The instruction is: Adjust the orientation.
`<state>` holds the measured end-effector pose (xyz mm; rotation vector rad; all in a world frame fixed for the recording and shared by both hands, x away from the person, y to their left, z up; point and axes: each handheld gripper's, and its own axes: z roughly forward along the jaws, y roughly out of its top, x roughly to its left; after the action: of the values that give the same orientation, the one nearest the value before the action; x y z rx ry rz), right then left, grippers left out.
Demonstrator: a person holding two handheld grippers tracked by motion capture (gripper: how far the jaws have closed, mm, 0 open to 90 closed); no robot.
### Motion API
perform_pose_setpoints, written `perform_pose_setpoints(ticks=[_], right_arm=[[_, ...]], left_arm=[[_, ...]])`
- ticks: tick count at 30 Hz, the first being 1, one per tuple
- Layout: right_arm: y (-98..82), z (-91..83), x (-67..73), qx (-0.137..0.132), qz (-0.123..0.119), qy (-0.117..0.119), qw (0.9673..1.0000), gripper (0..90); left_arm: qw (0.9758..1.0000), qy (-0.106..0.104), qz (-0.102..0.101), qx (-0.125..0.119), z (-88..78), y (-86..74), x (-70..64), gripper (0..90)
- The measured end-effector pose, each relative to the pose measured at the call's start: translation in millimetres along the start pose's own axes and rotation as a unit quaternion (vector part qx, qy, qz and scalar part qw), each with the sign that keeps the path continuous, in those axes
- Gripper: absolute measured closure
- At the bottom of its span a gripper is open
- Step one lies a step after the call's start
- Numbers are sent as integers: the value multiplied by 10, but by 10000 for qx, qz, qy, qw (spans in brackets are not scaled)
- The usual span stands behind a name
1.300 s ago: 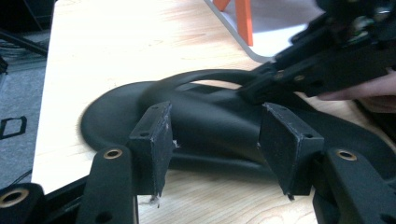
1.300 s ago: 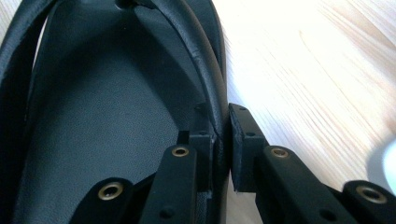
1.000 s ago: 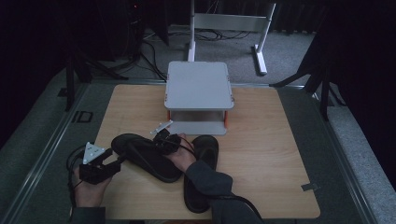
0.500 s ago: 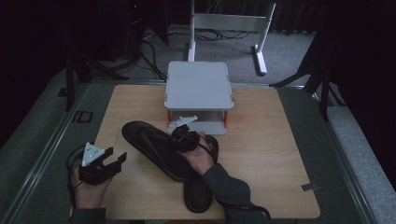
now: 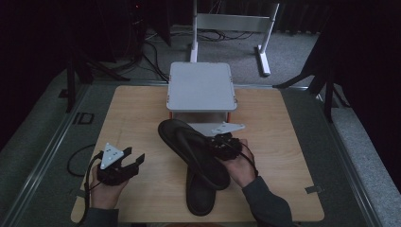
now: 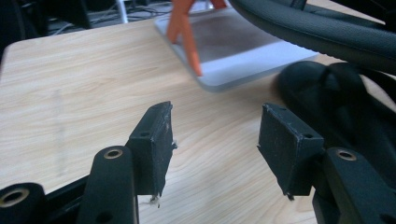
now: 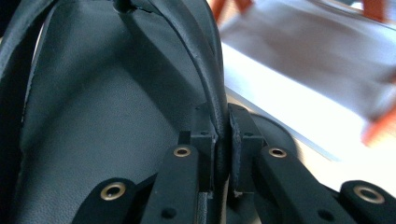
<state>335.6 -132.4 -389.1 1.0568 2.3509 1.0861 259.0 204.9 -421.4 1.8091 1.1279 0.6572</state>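
Now sandal (image 7: 93, 116) strap pinched btwn right gripper (image 7: 221, 135) jaws — lifted.

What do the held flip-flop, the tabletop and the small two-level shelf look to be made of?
Flip-flop: black, matte, likely rubber or foam, with a finely grained footbed and a strap thin enough to pinch.
Tabletop: light wood or wood-look laminate, with visible grain.
Shelf: smooth pale grey boards, probably plastic or coated metal, on orange supports.
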Motion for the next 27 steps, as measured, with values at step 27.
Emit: perform_pose_setpoints(ticks=[27], right_arm=[[-980, -520, -762, 311, 1072, -1419, 9836, 821]], left_arm=[[9860, -1293, 799, 685, 921, 247, -961, 414]])
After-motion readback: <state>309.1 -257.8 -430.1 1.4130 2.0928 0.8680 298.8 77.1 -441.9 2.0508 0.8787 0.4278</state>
